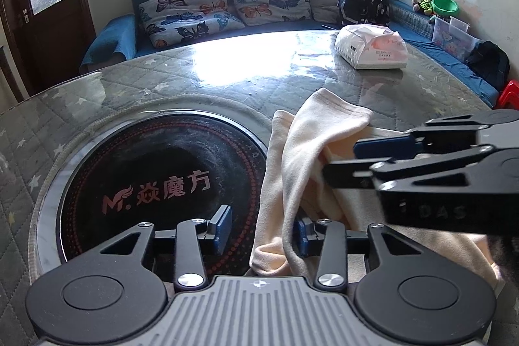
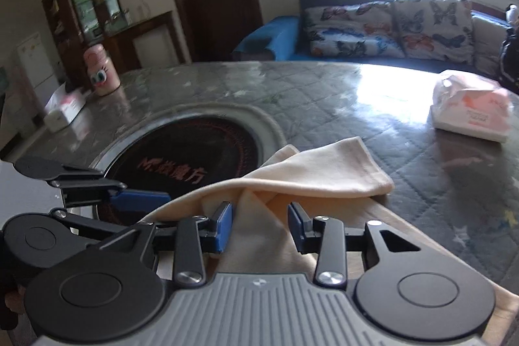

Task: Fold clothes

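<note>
The quilted, glass-topped table (image 1: pixel 227 77) carries everything here, and the round black induction cooktop (image 1: pixel 162 177) sunk into its middle serves as the landmark. The cream garment (image 1: pixel 311 158) lies just beside the cooktop on its right, with one edge draped over the cooktop's rim and a rounded flap raised and folded back over the rest. It looks like a light, soft knit: limp, prone to sagging and bunching wherever it is unsupported, and likely to slide easily on the glossy table cover. A hem or corner pinched through both layers should give the surest hold, probably the raised flap's far edge or the loose edge nearest the cooktop.

Well beyond the cooktop, toward the sofa, sits a white plastic bag (image 1: pixel 373 46), bulging with what seems a pack of tissues, though its contents are not clear. Far to the cooktop's left, a pink cartoon-eyed bottle (image 2: pixel 101 70) stands upright beside a small white box (image 2: pixel 65 109); what they hold cannot be seen.

The left gripper (image 1: pixel 262 232) has its jaws spread apart, straddling the garment's cooktop-side edge without pinching it. The right gripper (image 2: pixel 261 226) is likewise spread wide above the cloth, gripping nothing.
</note>
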